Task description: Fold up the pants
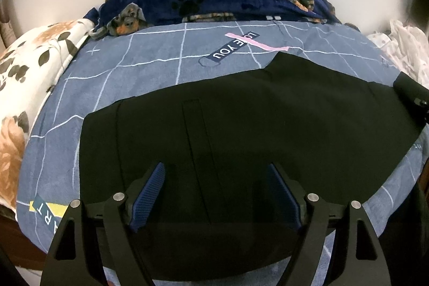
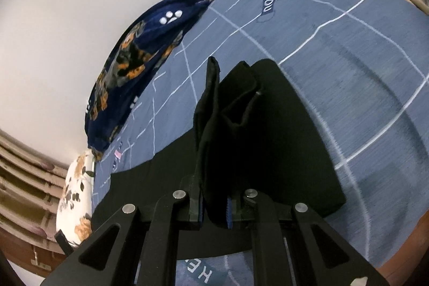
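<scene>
Blue grid bedsheet (image 1: 150,77), spread over whole bed. Black pants (image 1: 241,111), laid flat across sheet, one end lifted. Right gripper (image 2: 214,208), pinched on bunched pant end, raised off sheet. Left gripper (image 1: 217,195), spread wide above flat fabric, gripping nothing. Step in hand, judged: carrying lifted end over for a fold. Next: lay end squarely on flat part, edges matched, then release.
</scene>
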Demonstrator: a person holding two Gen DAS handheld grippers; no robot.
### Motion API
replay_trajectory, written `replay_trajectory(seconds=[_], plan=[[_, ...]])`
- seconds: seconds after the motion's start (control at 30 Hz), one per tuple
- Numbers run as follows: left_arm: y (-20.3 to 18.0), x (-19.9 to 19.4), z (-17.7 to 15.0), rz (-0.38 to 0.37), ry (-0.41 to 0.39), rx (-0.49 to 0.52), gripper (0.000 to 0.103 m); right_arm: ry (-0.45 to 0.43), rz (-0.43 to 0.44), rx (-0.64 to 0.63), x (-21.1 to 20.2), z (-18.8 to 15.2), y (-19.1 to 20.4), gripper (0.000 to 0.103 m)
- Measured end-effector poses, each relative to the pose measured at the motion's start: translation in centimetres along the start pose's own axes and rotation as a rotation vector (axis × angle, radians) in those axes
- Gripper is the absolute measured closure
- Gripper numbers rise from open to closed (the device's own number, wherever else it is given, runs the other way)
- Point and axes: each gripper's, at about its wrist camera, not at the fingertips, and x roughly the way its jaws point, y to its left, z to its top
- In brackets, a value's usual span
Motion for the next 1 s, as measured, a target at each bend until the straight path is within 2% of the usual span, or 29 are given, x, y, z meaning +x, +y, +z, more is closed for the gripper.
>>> replay_trajectory(seconds=[1.0], plan=[[0.2, 0.5, -0.1, -0.004, 0.044, -0.01, 0.02, 0.031, 0.002, -0.062, 1.5, -2.2, 3.2, 0.091]])
